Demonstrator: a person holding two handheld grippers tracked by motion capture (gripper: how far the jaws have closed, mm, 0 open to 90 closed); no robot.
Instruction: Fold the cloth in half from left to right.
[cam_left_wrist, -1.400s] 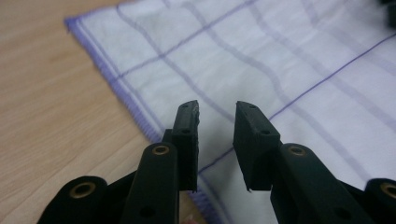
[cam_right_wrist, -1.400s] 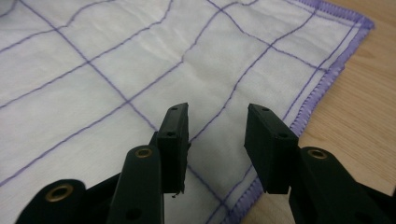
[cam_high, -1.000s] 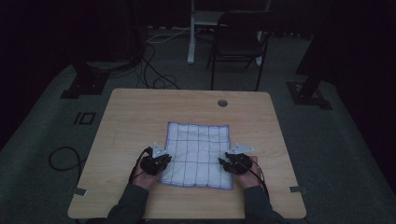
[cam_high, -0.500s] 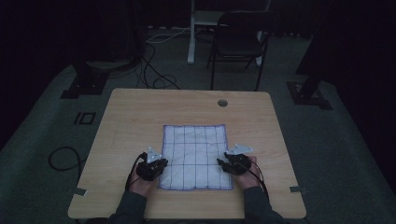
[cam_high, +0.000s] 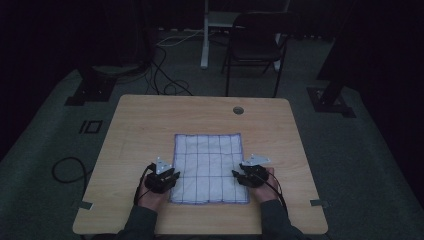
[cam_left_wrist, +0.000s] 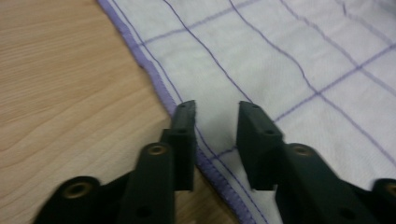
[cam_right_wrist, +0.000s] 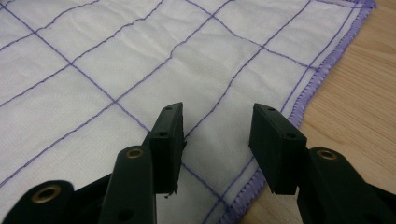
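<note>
Clearly soft and light, the checked cloth (cam_high: 209, 167) lies flat on the table (cam_high: 150, 120), toward its near edge. It should drape and wrinkle, so the purple hem is the place to pinch. The left gripper (cam_left_wrist: 215, 122), its jaws just opened partway, straddles the cloth's left hem; the right gripper (cam_right_wrist: 215, 126) stands wide over its right hem. Neither holds anything.

Wooden table (cam_high: 150, 125), black chair (cam_high: 257, 37), floor cables (cam_high: 165, 82)

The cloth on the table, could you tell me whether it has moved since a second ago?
Yes: the cloth has slid toward the person, away from the table's round hole.
</note>
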